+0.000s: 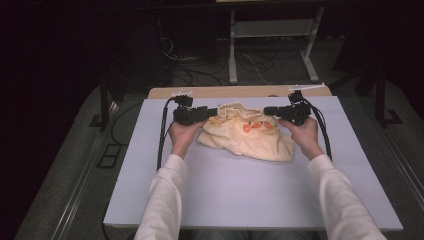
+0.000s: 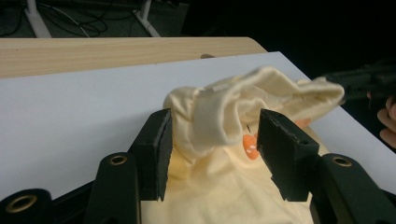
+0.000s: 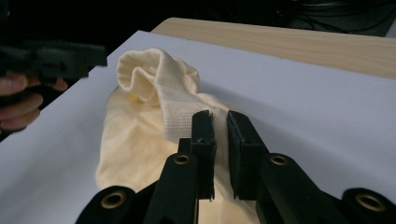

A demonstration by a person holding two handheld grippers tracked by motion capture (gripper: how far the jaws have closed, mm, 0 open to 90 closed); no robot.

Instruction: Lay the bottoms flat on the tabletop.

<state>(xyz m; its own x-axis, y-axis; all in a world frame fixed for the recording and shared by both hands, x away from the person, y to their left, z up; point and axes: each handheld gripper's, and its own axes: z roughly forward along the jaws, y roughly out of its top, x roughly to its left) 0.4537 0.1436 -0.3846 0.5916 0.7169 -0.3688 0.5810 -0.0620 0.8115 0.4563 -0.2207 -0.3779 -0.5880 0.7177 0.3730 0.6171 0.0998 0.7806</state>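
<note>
A pale yellow garment (image 1: 250,137) with orange prints lies crumpled on the white board (image 1: 240,200), its top edge lifted between the two grippers. My left gripper (image 1: 215,113) is at the garment's left end. Its jaws stand open in the left gripper view, with a bunched fold of the garment (image 2: 224,107) between the pads (image 2: 161,144). My right gripper (image 1: 267,111) holds the right end slightly raised. In the right gripper view its jaws (image 3: 219,116) are shut on the garment's ribbed band (image 3: 175,107). The other hand's gripper (image 3: 60,58) shows at far left there.
The white board lies on a wooden table whose edge (image 1: 225,91) shows at the back. Cables trail from both grippers down the board's sides. Beyond the table are a dark floor with cables and white stand legs (image 1: 232,60).
</note>
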